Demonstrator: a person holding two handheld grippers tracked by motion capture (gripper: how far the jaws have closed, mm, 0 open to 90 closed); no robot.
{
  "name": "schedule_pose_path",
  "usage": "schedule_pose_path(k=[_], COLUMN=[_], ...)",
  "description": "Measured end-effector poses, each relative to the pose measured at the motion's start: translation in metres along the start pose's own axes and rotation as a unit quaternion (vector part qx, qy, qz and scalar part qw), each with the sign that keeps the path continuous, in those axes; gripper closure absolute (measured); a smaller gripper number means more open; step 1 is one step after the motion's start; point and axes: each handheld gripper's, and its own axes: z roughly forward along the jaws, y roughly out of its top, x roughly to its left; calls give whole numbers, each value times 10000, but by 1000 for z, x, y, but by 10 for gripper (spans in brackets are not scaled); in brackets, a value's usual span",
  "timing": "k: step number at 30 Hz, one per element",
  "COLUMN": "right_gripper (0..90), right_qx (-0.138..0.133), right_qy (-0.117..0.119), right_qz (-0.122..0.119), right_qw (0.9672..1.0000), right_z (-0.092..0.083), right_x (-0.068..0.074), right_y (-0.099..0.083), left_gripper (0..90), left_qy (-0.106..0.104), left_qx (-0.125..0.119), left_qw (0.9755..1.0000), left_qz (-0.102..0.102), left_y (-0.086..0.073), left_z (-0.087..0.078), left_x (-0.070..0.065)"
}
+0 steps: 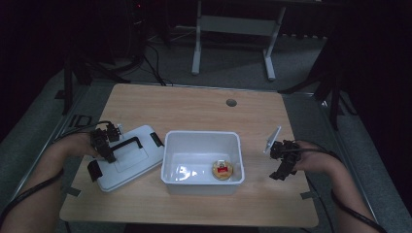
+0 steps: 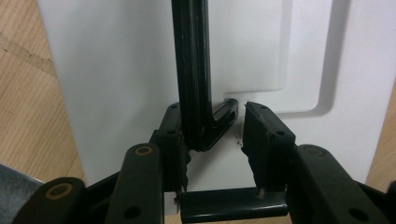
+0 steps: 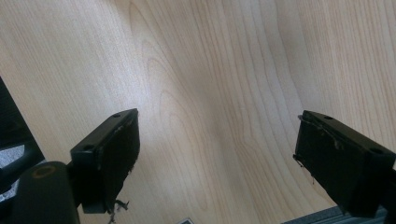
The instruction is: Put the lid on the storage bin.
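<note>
A: Where's the lid (image 1: 128,158) just now?

B: Flat on the table (image 1: 194,109), at the near left, touching or just beside the left wall of the white bin (image 1: 202,137). Its black handle (image 2: 191,74) runs along the top, with a black clip at each end.

A: And the left gripper (image 1: 108,145)?

B: Right over that handle. In the left gripper view the bar stands between the jaws, hard against the left one, while a gap shows before the right one. So the grip isn't made: the jaws are part-way in around the handle, not yet clamped on it.

A: So which step is this?

B: I'd judge it's the taking-up of the lid, with the bin waiting to be covered. There's a small round thing (image 1: 222,170) with a red mark on the bin floor, near the right corner; the high view is too dim for me to say what it is.

A: The right gripper (image 1: 282,162)?

B: Released, jaws wide, nothing between them. It hangs over bare wood to the right of the bin, well apart from the lid.

A: What does the next move call for?

B: Closing the left jaws fully on the bar, I think, and squarely, since the handle sits off-centre. Then a level lift, a carry to the right over the bin, and lining the rim up all round before setting it down. The free gripper could steady the bin or press the clips.
</note>
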Motion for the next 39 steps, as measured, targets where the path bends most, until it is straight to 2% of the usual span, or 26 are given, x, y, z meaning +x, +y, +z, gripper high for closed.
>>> schedule_pose_path(k=[3, 5, 10, 11, 15, 17, 24, 29, 31, 32, 39], right_gripper=[139, 139, 140, 141, 143, 144, 144, 144, 144, 144, 144], right_qx=[19, 45, 77, 96, 122, 110, 99, 123, 101, 91, 70], right_qy=[36, 57, 97, 100, 100, 116, 130, 119, 104, 107, 85], right_qz=[13, 36, 55, 72, 102, 114, 125, 123, 128, 137, 104], right_qw=[10000, 10000, 9999, 9999, 9998, 9998, 9998, 9998, 9998, 9998, 9999], right_z=[3, 5, 11, 11, 13, 14, 14, 13, 11, 11, 8], right_x=[0, 0, -1, -1, -3, -4, -4, -4, -4, -4, -3], right_y=[0, -1, -4, -4, -5, -5, -5, -5, -5, -5, -3], left_gripper=[621, 649, 703, 716, 826, 830, 837, 837, 837, 837, 837], left_qy=[22, -61, -71, -136, -248, -288, -305, -275, -265, -237, -198], left_qx=[3, 15, 92, 94, 127, 150, 71, 33, -35, -46, -129], left_qw=[10000, 9999, 9998, 9997, 9994, 9991, 9990, 9993, 9992, 9994, 9995], left_qz=[-61, -160, -179, -198, -190, -276, -323, -263, -286, -233, -220], left_y=[1, 2, 4, 5, 6, 6, 6, 3, -2, -4, -14], left_z=[0, 0, 0, 0, 1, 1, -1, -10, -21, -25, -49], left_x=[1, 1, -1, -1, -3, -2, -1, 0, 0, 0, -3])
